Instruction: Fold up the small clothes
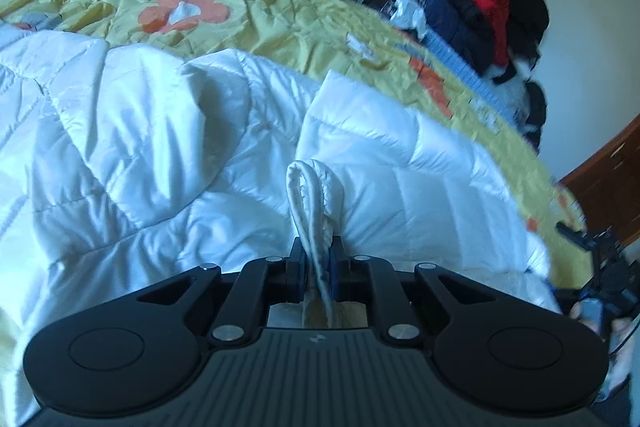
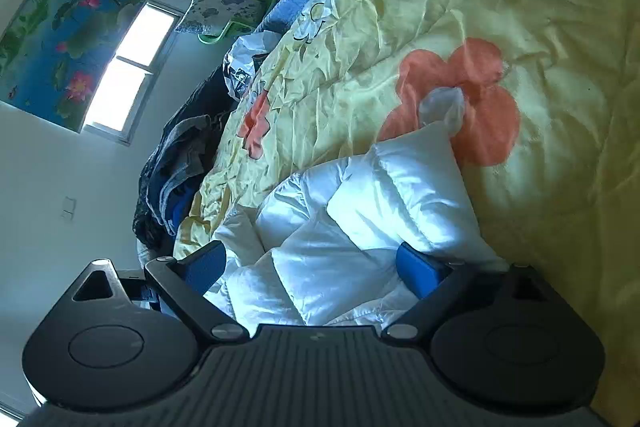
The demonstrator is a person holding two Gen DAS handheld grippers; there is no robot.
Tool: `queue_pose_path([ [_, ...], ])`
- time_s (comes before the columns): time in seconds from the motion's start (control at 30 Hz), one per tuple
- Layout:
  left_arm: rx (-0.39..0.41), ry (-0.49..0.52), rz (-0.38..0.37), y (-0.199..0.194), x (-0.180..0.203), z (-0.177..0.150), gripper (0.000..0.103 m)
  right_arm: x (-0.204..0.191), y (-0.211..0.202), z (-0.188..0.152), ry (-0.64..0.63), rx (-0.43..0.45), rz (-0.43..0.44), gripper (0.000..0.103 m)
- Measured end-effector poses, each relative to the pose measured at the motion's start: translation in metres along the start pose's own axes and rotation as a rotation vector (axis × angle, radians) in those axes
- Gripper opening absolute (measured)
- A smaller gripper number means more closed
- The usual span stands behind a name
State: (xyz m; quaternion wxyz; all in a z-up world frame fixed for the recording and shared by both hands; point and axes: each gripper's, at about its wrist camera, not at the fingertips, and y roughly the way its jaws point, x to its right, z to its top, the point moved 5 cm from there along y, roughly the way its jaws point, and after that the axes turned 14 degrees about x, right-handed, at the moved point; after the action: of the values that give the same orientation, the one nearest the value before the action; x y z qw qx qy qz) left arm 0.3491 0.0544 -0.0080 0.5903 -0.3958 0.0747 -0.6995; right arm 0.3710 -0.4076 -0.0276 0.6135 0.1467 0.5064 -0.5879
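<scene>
The bed (image 1: 248,15) is covered with a yellow sheet printed with orange flowers, and piles of dark clothes (image 1: 472,7) lie along its far edge, at about 1 o'clock in the left wrist view. On the sheet lies the white quilted jacket (image 1: 168,131), the thing to fold; it fills the middle of the left view and sits at 6 o'clock in the right view (image 2: 360,227).

I judge the jacket to be light, soft and puffy, with a shiny shell that is probably slippery, so a fold may spring open again. The best places to take hold seem to be the thin edges and hems, not the padded panels.

The left claw (image 1: 318,267) is pressed together and pinches a narrow white rolled edge (image 1: 316,187) of the jacket, which loops out toward 12 o'clock. The right claw (image 2: 312,269) is spread wide; the jacket lies between its blue pads (image 2: 206,265) but nothing is gripped there.
</scene>
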Motion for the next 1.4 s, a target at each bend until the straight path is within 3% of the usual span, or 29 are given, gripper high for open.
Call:
queue_pose_path([
  [0.27, 0.018, 0.112, 0.035, 0.007, 0.001, -0.011, 0.013, -0.007, -0.005, -0.008, -0.171, 0.017, 0.035, 0.09],
  [0.4, 0.096, 0.248, 0.048, -0.024, 0.019, -0.012, 0.016, -0.017, -0.024, -0.011, -0.227, 0.025, -0.013, 0.094],
  [0.5, 0.198, 0.289, 0.035, -0.061, 0.023, -0.006, 0.018, -0.024, -0.054, -0.015, -0.247, 0.043, 0.057, 0.101],
  [0.57, 0.303, 0.269, 0.083, -0.078, 0.02, 0.002, 0.026, -0.022, -0.071, -0.018, -0.259, 0.057, 0.093, 0.101],
  [0.63, 0.401, 0.181, 0.105, -0.085, 0.018, 0.01, 0.058, -0.016, -0.077, -0.021, -0.259, 0.054, 0.103, 0.101],
  [0.67, 0.426, 0.132, 0.088, -0.083, 0.02, 0.012, 0.067, -0.013, -0.076, -0.023, -0.262, 0.052, 0.098, 0.101],
  [0.7, 0.427, 0.103, 0.071, -0.076, 0.024, 0.012, 0.074, -0.009, -0.074, -0.025, -0.264, 0.049, 0.083, 0.101],
  [0.8, 0.366, 0.119, 0.053, -0.044, 0.043, 0.004, 0.074, 0.005, -0.065, -0.03, -0.276, 0.066, 0.072, 0.099],
  [1.0, 0.205, 0.223, 0.122, 0.015, 0.053, -0.025, 0.074, 0.008, -0.07, -0.044, -0.375, 0.15, 0.113, 0.099],
  [1.23, 0.268, 0.309, 0.133, 0.022, 0.054, -0.041, 0.076, 0.008, -0.068, -0.044, -0.376, 0.167, 0.12, 0.1],
  [1.4, 0.351, 0.265, 0.094, -0.017, 0.051, -0.036, 0.075, 0.009, -0.069, -0.045, -0.368, 0.172, 0.126, 0.1],
])
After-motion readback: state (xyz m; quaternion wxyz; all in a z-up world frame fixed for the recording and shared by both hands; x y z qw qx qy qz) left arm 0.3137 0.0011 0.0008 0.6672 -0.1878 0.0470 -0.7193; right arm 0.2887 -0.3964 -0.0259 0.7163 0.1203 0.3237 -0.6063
